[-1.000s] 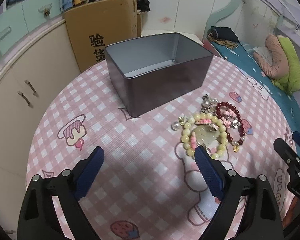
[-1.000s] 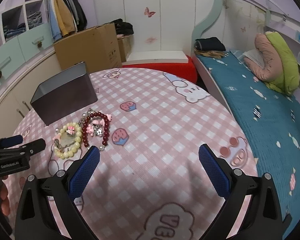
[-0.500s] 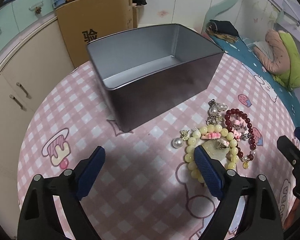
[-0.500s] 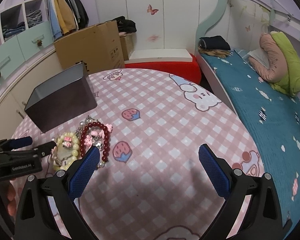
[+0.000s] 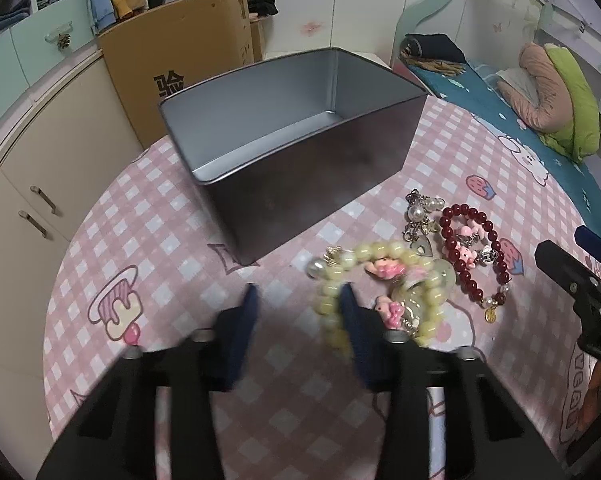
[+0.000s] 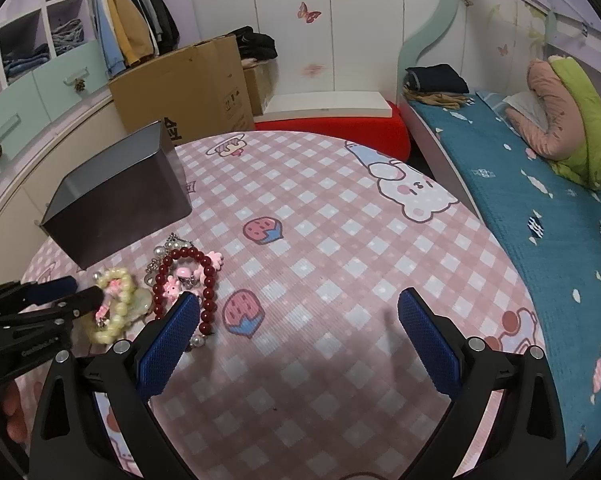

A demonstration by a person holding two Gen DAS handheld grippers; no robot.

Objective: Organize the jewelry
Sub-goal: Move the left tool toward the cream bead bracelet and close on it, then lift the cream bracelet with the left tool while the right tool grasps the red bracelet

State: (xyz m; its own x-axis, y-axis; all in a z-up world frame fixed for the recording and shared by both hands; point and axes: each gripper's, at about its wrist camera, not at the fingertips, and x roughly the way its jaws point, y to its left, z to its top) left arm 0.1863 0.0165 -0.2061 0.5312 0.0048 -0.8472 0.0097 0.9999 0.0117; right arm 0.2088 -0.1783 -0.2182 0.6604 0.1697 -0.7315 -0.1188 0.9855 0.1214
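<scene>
An open grey tin box (image 5: 300, 184) stands on the pink checked tablecloth (image 5: 148, 240). In front of it lie a yellow bead bracelet (image 5: 380, 256), a dark red bead bracelet (image 5: 460, 268) and a pearl charm chain (image 5: 420, 212). My left gripper (image 5: 300, 308) is blurred and its jaws are closing. The yellow bracelet's left edge lies just inside the right finger, with bare cloth still showing in the gap. The right wrist view shows the left gripper (image 6: 76, 292) at the yellow bracelet (image 6: 116, 304). My right gripper (image 6: 300, 320) is open over bare cloth, right of the red bracelet (image 6: 204, 280).
A cardboard carton (image 5: 188, 60) and cream cabinets (image 5: 60, 168) stand behind the round table. A bed with a teal cover (image 6: 540, 184) runs along the right. One finger (image 5: 568, 276) of the right gripper reaches in at the right edge of the left wrist view.
The left jaws have swung in from wide apart to a narrow gap beside the yellow bracelet. The left camera has come closer to the tin. The right gripper drifted slightly nearer the jewelry.
</scene>
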